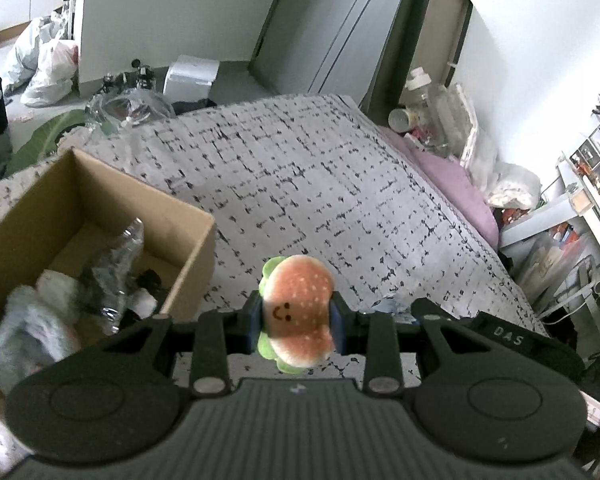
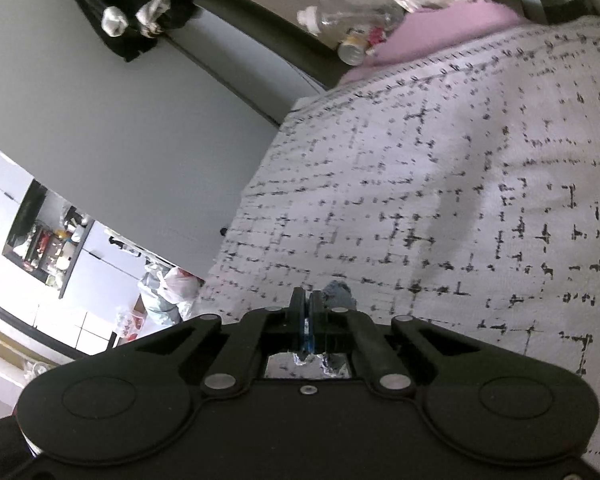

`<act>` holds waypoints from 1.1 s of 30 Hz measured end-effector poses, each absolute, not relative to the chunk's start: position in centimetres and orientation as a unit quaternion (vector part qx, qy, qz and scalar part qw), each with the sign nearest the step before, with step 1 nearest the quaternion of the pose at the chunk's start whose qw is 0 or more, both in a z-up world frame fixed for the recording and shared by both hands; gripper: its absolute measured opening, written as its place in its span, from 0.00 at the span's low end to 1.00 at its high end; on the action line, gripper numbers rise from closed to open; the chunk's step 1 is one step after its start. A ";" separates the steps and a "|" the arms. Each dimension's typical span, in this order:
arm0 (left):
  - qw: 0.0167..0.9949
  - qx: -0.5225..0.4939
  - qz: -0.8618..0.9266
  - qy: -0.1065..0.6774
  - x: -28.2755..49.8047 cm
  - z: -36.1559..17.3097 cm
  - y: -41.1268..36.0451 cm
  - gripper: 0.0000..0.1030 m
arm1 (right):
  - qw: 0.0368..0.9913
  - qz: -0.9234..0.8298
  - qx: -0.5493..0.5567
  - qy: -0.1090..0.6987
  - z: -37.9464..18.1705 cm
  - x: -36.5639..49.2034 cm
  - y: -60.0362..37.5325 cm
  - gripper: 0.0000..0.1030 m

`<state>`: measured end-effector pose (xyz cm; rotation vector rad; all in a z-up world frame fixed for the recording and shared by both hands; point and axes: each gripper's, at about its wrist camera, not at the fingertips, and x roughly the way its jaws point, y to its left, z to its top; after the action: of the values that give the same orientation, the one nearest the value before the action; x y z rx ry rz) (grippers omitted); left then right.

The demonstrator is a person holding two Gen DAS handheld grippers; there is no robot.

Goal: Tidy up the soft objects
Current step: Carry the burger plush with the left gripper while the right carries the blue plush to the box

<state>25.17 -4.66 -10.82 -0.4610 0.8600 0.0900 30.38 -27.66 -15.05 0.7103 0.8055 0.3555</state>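
My left gripper point(image 1: 297, 320) is shut on a plush burger point(image 1: 298, 312) with a smiling face, an orange bun and green lettuce, held above the patterned bedspread point(image 1: 300, 168). A cardboard box point(image 1: 92, 216) stands on the bed to its left and holds a grey plush point(image 1: 32, 328), a white soft item point(image 1: 58, 294) and crumpled clear plastic point(image 1: 120, 264). My right gripper point(image 2: 309, 312) has its jaws together over the bedspread point(image 2: 460, 200); a small grey-blue soft thing point(image 2: 340, 294) lies just beyond the fingertips, partly hidden.
A pink blanket point(image 1: 452, 184) lies along the bed's right edge, also in the right wrist view point(image 2: 440, 28). Bottles and a can point(image 1: 420, 108) sit beyond it. Plastic bags point(image 1: 48, 64) lie on the floor at far left. Shelving point(image 1: 592, 184) stands at the right.
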 end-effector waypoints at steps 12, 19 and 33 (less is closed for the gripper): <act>0.895 -0.212 0.065 0.386 23.4 -7.9 0.7 0.32 | 0.855 0.249 0.315 0.328 -11.9 28.9 -24.3 0.01; 0.896 -0.208 0.082 0.384 23.0 -8.0 3.8 0.32 | 0.850 0.277 0.303 0.330 -11.9 28.4 -21.3 0.01; 0.881 -0.233 0.115 0.396 23.1 -10.4 9.4 0.33 | 0.854 0.291 0.277 0.329 -10.3 26.5 -18.2 0.01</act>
<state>23.10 9.35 -10.39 -0.4846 0.8252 0.2398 26.54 -18.16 -10.31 0.5834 0.6922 0.6124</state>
